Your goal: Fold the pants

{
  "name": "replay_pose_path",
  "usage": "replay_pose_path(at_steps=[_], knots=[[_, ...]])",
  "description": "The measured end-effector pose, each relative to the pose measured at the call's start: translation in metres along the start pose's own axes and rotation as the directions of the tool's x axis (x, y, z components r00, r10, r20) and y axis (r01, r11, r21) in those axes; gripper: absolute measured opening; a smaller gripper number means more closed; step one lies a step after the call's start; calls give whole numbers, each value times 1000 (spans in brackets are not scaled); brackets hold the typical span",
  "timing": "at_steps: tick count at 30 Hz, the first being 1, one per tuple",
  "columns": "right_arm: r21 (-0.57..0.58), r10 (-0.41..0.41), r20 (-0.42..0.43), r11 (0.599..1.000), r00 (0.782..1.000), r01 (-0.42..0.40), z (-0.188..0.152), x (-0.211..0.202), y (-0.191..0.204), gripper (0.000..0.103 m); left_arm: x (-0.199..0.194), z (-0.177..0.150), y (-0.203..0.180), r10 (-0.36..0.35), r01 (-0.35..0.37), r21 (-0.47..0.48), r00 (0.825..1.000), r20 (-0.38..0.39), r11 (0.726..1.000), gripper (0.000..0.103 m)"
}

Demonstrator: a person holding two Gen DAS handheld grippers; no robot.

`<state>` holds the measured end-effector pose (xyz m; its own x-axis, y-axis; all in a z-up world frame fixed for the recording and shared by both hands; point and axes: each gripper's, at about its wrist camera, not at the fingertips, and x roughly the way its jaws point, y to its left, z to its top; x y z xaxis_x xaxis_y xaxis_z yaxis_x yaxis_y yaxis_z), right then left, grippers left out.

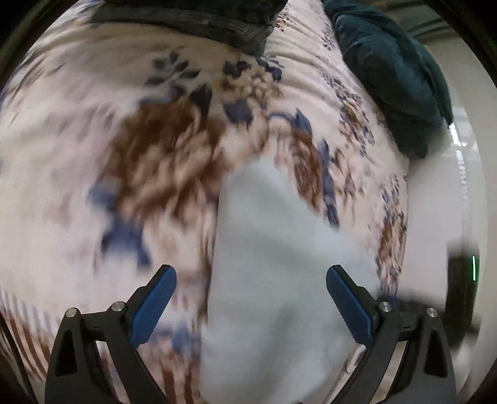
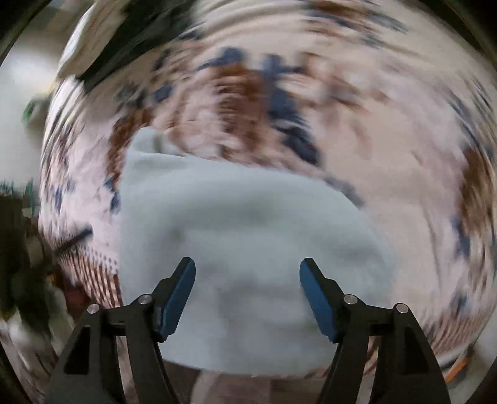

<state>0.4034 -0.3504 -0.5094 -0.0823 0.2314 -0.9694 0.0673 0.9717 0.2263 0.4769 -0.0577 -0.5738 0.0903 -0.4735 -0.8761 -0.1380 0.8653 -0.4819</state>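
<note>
Pale blue-grey pants (image 1: pixel 273 254) lie on a bed with a floral cover (image 1: pixel 124 149). In the left wrist view my left gripper (image 1: pixel 251 276) is open above them, its blue pads wide apart, the cloth below and between the fingers but not pinched. In the right wrist view the same pants (image 2: pixel 236 236) lie as a broad folded shape under my right gripper (image 2: pixel 247 269), which is also open with nothing pressed between its pads. Both views are blurred by motion.
Dark folded garments (image 1: pixel 198 18) lie at the far edge of the bed. A dark teal cushion or cloth (image 1: pixel 394 80) sits at the upper right by the bed's edge. The floral cover (image 2: pixel 372 140) fills the right wrist view; a dark shape (image 2: pixel 15 254) stands at the left.
</note>
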Motion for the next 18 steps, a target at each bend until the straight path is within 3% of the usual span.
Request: replay_pose_path(at_steps=[3,5,7,9,11,13,15,16,18], knots=[[214,42,39,976,998,-49,-51,-3,-43,72,39,45,-8,35,-29,65,995,-89,997,99],[378,106,50,918,993,-117,-89,12,-71,72,67,63,-13,66,-51,108,987,-146,993,93],[505,182,45,844,982,-179,-125,39,-91,72,93,72,-20,129,-90,196,972,-194,976,48],[574,242,29,790,970,-215,-148,64,-99,72,109,70,-32,177,-110,293,961,-214,950,35],[615,298,53,742,953,-266,-159,83,-104,68,110,69,-36,206,-132,339,959,-193,932,30],[631,350,124,694,929,-346,-163,95,-108,38,105,77,-20,151,-102,249,971,-187,963,25],[653,339,174,663,924,-366,-164,98,-114,32,105,90,10,59,-46,73,979,-195,996,21],[668,323,185,652,928,-360,-165,99,-117,32,106,94,20,41,-38,18,980,-194,999,9],[692,307,192,631,932,-350,-167,101,-124,31,105,101,38,8,-24,-85,984,-178,996,8]])
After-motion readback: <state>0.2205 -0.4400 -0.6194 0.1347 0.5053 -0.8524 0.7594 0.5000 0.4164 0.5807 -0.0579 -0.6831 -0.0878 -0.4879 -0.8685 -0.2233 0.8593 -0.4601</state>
